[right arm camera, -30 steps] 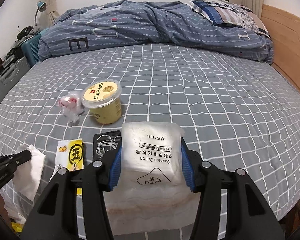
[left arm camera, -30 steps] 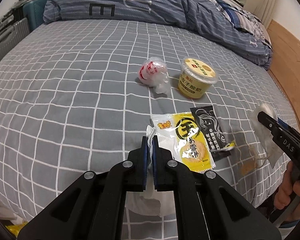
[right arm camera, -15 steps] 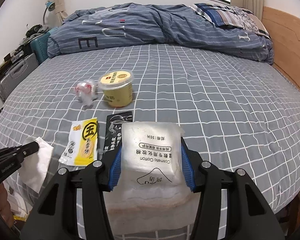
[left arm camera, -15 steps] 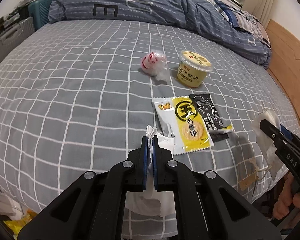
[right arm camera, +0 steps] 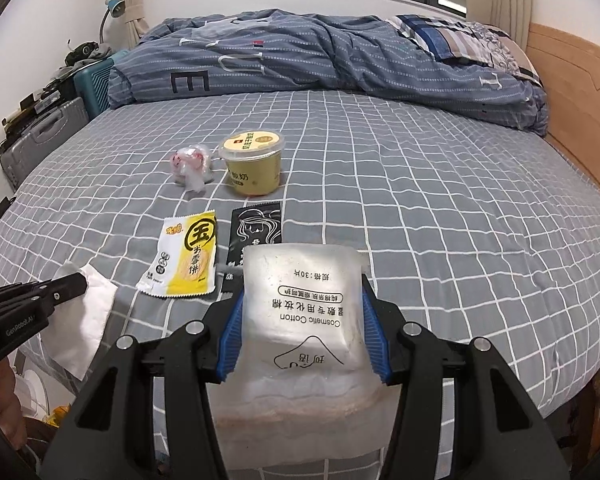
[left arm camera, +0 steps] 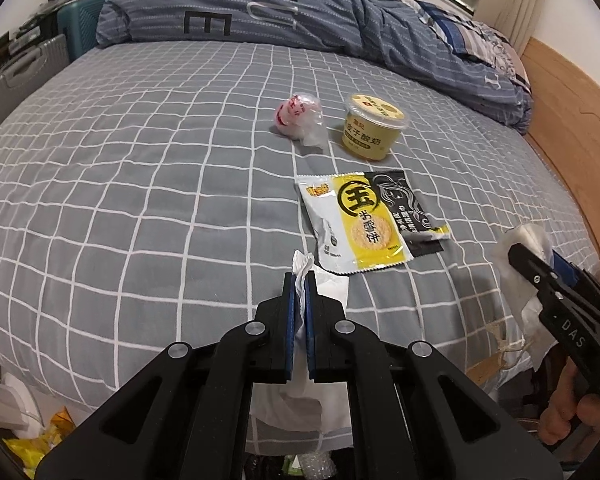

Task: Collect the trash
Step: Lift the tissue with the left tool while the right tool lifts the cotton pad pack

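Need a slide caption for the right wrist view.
Right hand-held gripper grips cotton-pad pack above bed with wrappers.

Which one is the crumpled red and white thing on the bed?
Find the grey checked bedsheet, then the yellow yogurt cup near its middle. The crumpled plastic wrapper lies just to the cup's left, apart from it. It is the only balled-up, see-through item, with red print; the snack packets nearby are flat.

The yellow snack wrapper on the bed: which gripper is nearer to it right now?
Left. The left gripper, clamped on a tissue, sits just short of the yellow snack wrapper. The right gripper, holding a cotton pad pack, is off to its right.
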Available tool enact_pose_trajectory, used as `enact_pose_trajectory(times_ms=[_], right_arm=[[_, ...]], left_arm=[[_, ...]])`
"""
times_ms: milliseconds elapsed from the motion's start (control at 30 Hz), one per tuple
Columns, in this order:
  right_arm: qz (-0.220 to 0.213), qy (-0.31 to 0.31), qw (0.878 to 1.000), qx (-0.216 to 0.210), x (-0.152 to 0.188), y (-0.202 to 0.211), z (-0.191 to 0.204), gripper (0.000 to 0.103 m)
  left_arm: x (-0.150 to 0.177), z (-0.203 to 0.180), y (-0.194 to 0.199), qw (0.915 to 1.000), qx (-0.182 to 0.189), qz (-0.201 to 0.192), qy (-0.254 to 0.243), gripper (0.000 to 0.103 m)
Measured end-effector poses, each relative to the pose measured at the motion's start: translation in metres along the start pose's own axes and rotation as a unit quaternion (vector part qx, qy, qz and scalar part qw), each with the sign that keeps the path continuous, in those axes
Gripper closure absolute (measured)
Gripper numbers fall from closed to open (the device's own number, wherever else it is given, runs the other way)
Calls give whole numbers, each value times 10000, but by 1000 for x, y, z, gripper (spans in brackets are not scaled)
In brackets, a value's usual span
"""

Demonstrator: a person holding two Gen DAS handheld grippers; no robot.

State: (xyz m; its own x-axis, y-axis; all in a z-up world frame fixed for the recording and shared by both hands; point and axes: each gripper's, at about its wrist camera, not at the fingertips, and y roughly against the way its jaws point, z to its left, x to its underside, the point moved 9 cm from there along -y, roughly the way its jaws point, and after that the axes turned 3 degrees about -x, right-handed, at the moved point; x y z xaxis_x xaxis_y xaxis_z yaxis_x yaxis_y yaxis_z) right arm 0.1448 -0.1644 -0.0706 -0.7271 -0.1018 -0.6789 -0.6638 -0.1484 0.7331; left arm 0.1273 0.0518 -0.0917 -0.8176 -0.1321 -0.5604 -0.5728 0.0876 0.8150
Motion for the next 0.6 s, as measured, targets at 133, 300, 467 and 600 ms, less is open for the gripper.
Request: enact_pose_trajectory(times_ms=[133,300,467,600], right_arm=[[6,23,10000,-27,8,4,3,54],[25,38,10000,-40,18,8,6,54],[59,24,10000,-73,26,10,8,54],[90,27,9999,-89,37,13,11,54]], left_arm=[[7,-3,3,10000,34,5,-12,99],[15,-3,7,10000,62,14,-9,99],[24,-3,12,9999,128,7,-19,99],[31,-5,17,9999,147,7,-29,99]])
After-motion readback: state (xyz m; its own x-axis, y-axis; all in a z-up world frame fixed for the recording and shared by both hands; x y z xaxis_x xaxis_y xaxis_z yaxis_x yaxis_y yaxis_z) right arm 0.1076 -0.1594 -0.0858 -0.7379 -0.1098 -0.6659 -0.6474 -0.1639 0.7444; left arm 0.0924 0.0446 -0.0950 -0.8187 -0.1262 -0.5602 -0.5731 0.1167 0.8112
